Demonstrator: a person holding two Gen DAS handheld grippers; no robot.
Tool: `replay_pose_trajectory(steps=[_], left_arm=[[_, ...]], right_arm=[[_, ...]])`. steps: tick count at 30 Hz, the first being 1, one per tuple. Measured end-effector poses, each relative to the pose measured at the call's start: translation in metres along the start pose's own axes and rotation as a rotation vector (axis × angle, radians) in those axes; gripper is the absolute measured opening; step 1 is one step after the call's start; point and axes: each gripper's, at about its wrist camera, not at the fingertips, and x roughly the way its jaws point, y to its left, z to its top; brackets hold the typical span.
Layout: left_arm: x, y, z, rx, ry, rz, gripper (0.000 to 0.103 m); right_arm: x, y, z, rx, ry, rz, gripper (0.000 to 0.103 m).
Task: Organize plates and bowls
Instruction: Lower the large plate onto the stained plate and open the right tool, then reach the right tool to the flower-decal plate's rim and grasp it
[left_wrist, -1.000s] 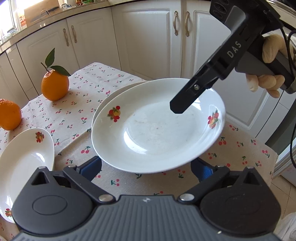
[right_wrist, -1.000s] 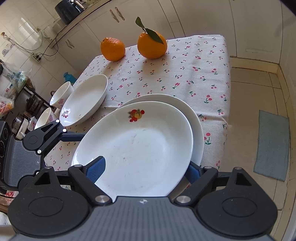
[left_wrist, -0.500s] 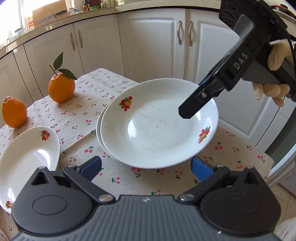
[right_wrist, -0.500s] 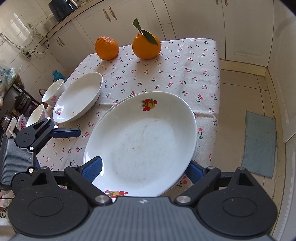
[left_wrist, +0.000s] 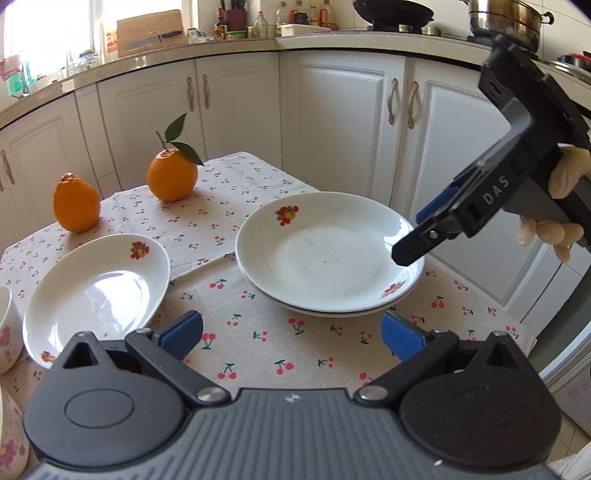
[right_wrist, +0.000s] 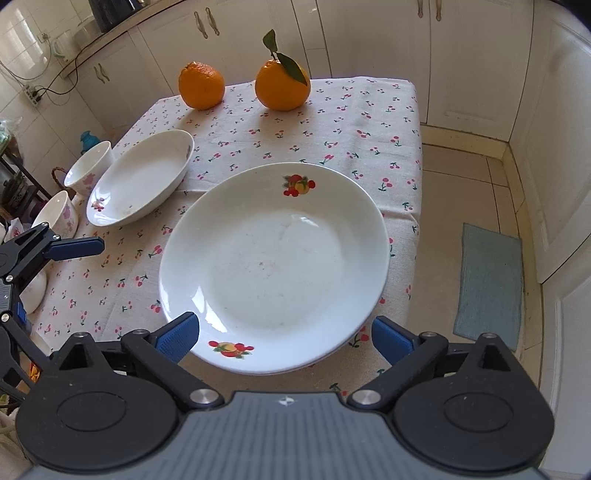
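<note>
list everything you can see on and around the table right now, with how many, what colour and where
stacked plates: two, white with fruit prints, nested near the table's right edge
oval dish: one, white, left of the stack
cups: two, white with pink flowers, at the left edge
oranges: two, orange, far side; one has leaves
tablecloth: one, cream with cherries, covering the table
mat: one, grey-blue, on the floor
cabinets: white, behind the table
right gripper: black, blue pads, jaws open and just widened, nothing gripped
left gripper: same, open
gloved hand: one, pale, holding the right gripper
</note>
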Motion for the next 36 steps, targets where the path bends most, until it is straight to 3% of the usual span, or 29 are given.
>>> replay_pose_trajectory(steps=[5, 10, 14, 18, 31, 36], left_arm=[[-0.01, 0.011, -0.01, -0.087, -0.019, 0.111, 0.102], [-0.006, 0.032, -0.024, -0.179, 0.002, 0.281, 0.102], [0.003, 0.049, -0.034, -0.234, 0.011, 0.365, 0.102], [0.01, 0.063, -0.039, -0.303, 0.029, 0.354, 0.102], [0.045, 0.084, -0.041, -0.374, 0.071, 0.372, 0.102], [0.05, 0.086, -0.042, -0.372, 0.039, 0.412, 0.103]], right_arm=[[-0.011, 0.032, -0.01, -0.101, -0.066, -0.061, 0.103], [-0.016, 0.059, -0.006, -0.179, -0.103, -0.042, 0.103], [-0.014, 0.075, 0.003, -0.22, -0.109, -0.016, 0.103], [-0.01, 0.089, 0.015, -0.275, -0.105, 0.01, 0.103], [0.038, 0.102, 0.083, -0.417, -0.045, 0.098, 0.103], [0.063, 0.109, 0.111, -0.479, -0.018, 0.131, 0.103]])
